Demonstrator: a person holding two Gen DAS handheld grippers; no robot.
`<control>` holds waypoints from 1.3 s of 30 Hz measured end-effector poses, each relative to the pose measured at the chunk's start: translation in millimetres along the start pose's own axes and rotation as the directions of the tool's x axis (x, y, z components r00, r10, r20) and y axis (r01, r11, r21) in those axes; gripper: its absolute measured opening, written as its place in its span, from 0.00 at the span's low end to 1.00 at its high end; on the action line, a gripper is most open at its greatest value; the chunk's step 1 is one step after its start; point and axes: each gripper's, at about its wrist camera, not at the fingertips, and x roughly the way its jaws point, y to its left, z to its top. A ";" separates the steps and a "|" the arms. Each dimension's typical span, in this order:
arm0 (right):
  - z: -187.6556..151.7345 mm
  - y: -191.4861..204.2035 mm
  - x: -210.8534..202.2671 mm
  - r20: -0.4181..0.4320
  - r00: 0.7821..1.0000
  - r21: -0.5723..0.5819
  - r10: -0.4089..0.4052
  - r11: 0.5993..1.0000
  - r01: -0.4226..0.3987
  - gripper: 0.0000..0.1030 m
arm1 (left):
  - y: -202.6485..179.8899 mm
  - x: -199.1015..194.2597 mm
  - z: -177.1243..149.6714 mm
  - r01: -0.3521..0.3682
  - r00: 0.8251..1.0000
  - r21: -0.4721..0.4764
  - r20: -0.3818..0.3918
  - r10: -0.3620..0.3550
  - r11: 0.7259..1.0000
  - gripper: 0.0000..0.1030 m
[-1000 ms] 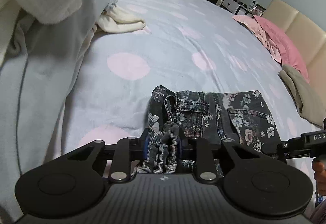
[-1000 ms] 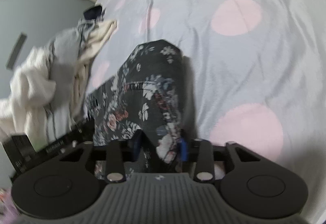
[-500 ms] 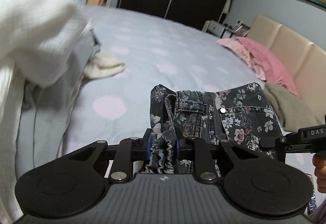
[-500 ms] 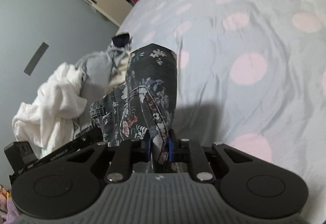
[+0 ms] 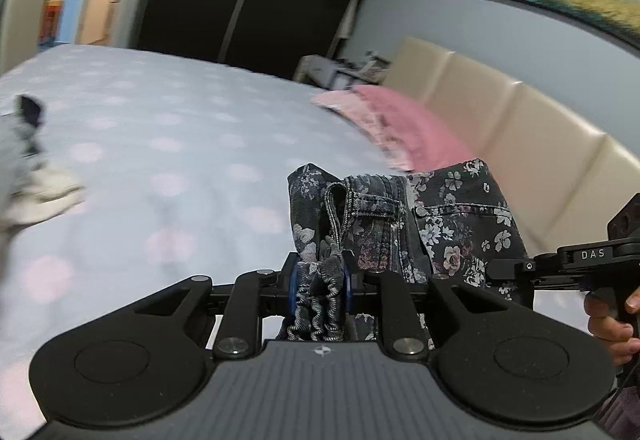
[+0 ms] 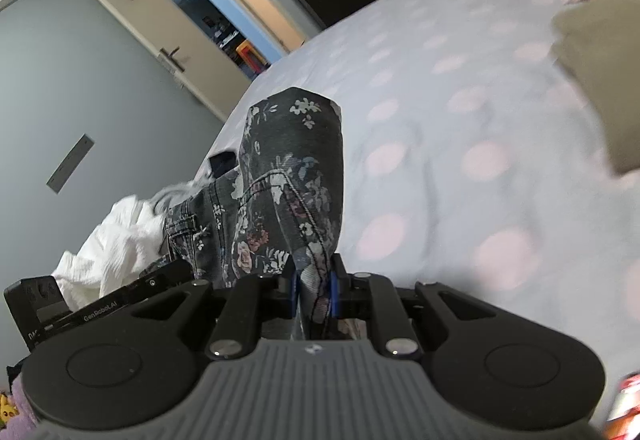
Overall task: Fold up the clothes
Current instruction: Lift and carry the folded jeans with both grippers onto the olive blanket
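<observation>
Jeans (image 5: 400, 224) held above the bed (image 5: 180, 144), between left claw (image 5: 319, 276) and right claw (image 6: 313, 290); pillows (image 5: 404, 124) behind.

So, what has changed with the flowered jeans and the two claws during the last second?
Both claws tilted upward and lifted the flowered jeans off the bedspread: the views now show wardrobe, door and wall, where a second ago they looked down at the bed. Nothing was let go. The left claw stays shut on the bunched waistband, the right claw on the other end. The white clothes pile and pink cloth have not moved.
</observation>
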 end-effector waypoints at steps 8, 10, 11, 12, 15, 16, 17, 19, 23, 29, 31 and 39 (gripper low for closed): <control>58.7 -70.4 -62.0 0.072 0.990 -0.017 -0.124 0.992 0.126 0.16 | -85.5 111.6 44.7 0.169 0.985 0.024 -0.034 -0.168 0.985 0.17; 78.2 -84.8 -68.4 0.095 0.981 -0.028 -0.171 0.984 0.174 0.16 | -107.8 143.6 57.2 0.181 0.982 0.043 -0.057 -0.179 0.983 0.17; 90.0 -93.4 -73.7 0.107 0.975 -0.030 -0.194 0.980 0.198 0.16 | -116.5 159.4 61.3 0.185 0.981 0.053 -0.065 -0.182 0.981 0.17; 101.8 -102.0 -79.0 0.119 0.969 -0.032 -0.217 0.974 0.222 0.16 | -124.9 175.2 65.1 0.189 0.980 0.063 -0.072 -0.185 0.980 0.17; 137.3 -131.1 -88.0 0.154 0.945 -0.028 -0.289 0.955 0.296 0.16 | -150.0 222.6 76.4 0.201 0.977 0.094 -0.096 -0.192 0.975 0.17; 148.6 -142.3 -89.2 0.167 0.936 -0.023 -0.311 0.948 0.319 0.16 | -158.3 238.4 80.1 0.205 0.975 0.104 -0.104 -0.195 0.973 0.17; 159.2 -154.2 -89.8 0.176 0.927 -0.015 -0.331 0.941 0.339 0.16 | -166.7 254.2 83.9 0.210 0.974 0.113 -0.111 -0.197 0.971 0.17; 178.9 -178.8 -90.4 0.187 0.909 0.004 -0.371 0.926 0.377 0.16 | -181.7 284.7 89.6 0.219 0.971 0.134 -0.125 -0.203 0.966 0.17; 206.5 -223.6 -80.2 0.191 0.872 0.045 -0.450 0.892 0.451 0.16 | -206.1 338.1 89.6 0.216 0.971 0.193 -0.149 -0.189 0.957 0.17; 232.1 -282.9 -49.6 0.184 0.839 0.090 -0.511 0.859 0.504 0.15 | -209.4 407.1 83.4 0.219 0.958 0.146 -0.218 -0.184 0.965 0.17; 234.3 -297.9 -43.5 0.172 0.831 0.087 -0.529 0.848 0.522 0.15 | -208.1 425.1 79.4 0.237 0.949 0.115 -0.242 -0.205 0.965 0.17; 235.1 -357.3 -36.7 0.131 0.794 0.158 -0.594 0.803 0.574 0.15 | -219.8 476.1 68.7 0.259 0.919 0.015 -0.312 -0.242 0.966 0.18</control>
